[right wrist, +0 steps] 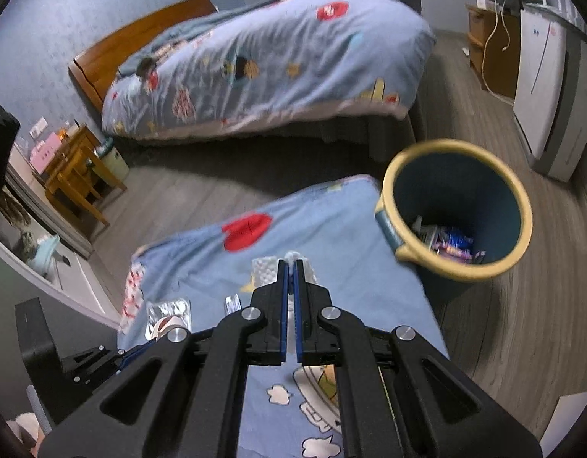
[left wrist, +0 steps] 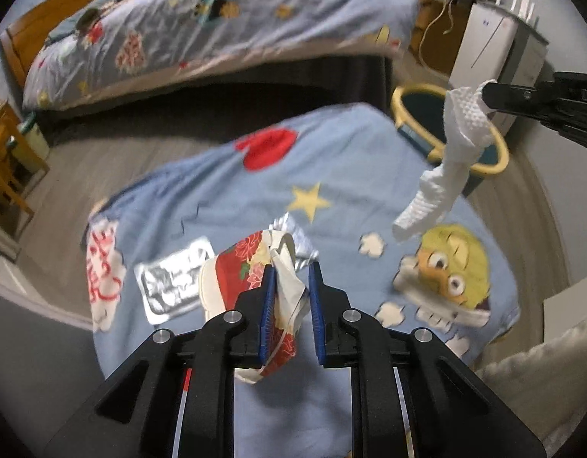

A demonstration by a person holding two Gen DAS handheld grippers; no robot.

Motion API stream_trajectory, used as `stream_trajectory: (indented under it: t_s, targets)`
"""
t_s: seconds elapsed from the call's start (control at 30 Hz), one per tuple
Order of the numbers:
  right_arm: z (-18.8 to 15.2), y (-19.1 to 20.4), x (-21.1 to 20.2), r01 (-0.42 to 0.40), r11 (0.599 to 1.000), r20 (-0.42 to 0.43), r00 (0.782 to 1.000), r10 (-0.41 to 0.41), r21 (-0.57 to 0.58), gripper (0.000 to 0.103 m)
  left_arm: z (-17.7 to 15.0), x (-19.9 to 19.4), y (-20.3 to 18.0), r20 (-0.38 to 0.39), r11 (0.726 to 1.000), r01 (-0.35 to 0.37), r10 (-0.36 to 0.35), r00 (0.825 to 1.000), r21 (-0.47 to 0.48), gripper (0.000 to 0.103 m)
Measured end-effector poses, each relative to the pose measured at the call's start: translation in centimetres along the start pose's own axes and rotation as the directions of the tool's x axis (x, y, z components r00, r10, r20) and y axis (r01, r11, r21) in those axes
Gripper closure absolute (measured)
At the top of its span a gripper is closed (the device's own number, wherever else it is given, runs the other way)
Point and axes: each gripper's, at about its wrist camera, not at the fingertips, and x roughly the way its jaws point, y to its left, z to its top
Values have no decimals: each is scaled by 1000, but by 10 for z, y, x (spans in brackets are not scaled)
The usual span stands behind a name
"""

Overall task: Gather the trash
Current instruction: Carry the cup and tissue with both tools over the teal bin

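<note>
My left gripper (left wrist: 291, 271) is shut on a crushed paper cup (left wrist: 240, 267), red with flowers and a white rim. The cup's crumpled wall runs between the blue pads and hangs below them. A white paper towel (left wrist: 457, 141) dangles from my right gripper (left wrist: 486, 91) at the upper right, over the edge of a blue blanket (left wrist: 331, 175). In the right wrist view that gripper (right wrist: 293, 263) is shut, with a bit of the towel (right wrist: 266, 271) showing past its tips. The blue bin with a yellow rim (right wrist: 522, 206) stands on the floor to the right, wrappers inside it.
Two silver foil wrappers (left wrist: 167, 286) (left wrist: 299, 240) lie on the blanket by the cup. A bed (right wrist: 274, 57) with a matching cover stands beyond. Wooden furniture (right wrist: 71, 175) is at the left, a white appliance (right wrist: 541, 76) at the right.
</note>
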Motion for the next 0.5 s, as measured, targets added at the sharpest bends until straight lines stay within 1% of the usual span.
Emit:
stream_trajectory:
  t_s: [0.07, 0.2, 0.33, 0.43, 0.5]
  targets:
    - [12, -5, -9, -18, 1000, 29, 999, 18, 8, 101, 12, -9, -4, 34, 1000, -4, 3, 999, 22, 85]
    - [30, -16, -20, -37, 999, 63, 997, 36, 9, 101, 29, -21, -5, 81, 1000, 10, -12, 997, 22, 85]
    - [50, -32, -28, -11, 1000, 103, 995, 12, -2, 101, 49, -26, -10, 117, 998, -12, 3, 993, 69, 85]
    - [63, -55, -28, -6, 999, 127, 992, 1, 41, 101, 66, -23, -17, 130, 995, -14, 1, 992, 101, 85]
    - [68, -70, -24, -6, 997, 129, 992, -3, 72, 101, 78, -20, -25, 139, 992, -14, -3, 990, 123, 85]
